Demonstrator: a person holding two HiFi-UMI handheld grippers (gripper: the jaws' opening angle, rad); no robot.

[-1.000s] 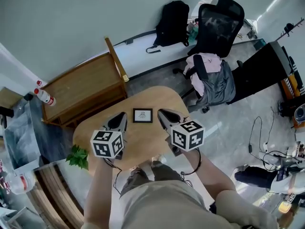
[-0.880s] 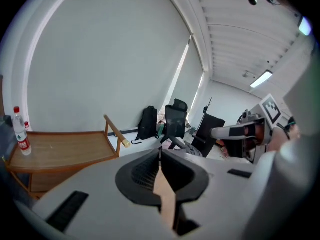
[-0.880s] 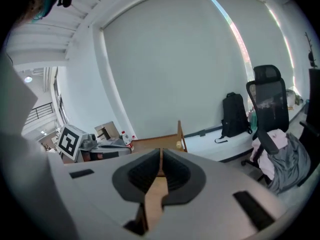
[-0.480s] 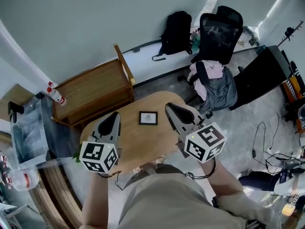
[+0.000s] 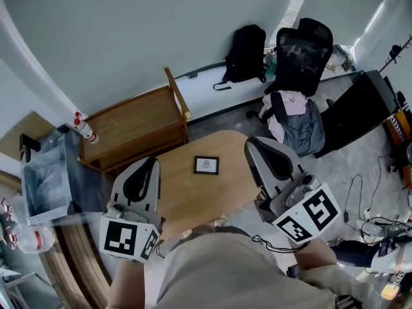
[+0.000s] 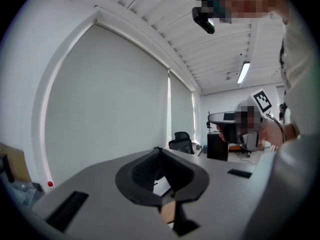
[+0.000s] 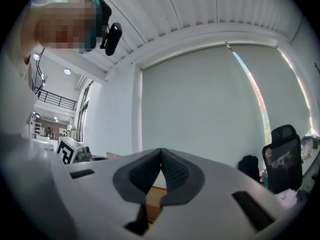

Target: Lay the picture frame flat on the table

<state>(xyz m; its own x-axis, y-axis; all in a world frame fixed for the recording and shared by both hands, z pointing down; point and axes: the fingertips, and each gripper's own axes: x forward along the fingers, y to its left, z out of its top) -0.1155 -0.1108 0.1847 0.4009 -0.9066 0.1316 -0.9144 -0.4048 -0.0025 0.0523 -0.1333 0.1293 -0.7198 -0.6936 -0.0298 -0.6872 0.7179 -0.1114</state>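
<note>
Picture frame [image 5: 206,165], small and dark-edged with a pale print inside, lies flat and face up on the round wooden table [image 5: 193,201], towards the far side of the top, and nothing touches it. The left gripper [image 5: 152,163] is held above the left edge of the table and the right gripper [image 5: 253,143] above the right edge; the frame is between them and apart from both. In the left gripper view the two ribbed black pads [image 6: 145,170] are pressed together at their tips, with nothing between them. In the right gripper view the pads [image 7: 175,172] meet in the same way and also hold nothing. Both tools point away from the person, up towards the pale wall. Behind the table stands a low wooden shelf unit [image 5: 132,127], and a bottle with a red cap [image 5: 84,129] is at its left end. Farther right, a black backpack [image 5: 246,45] leans against the wall, beside a black office chair [image 5: 302,44], and clothes [image 5: 293,118] are piled in front of that chair.
</note>
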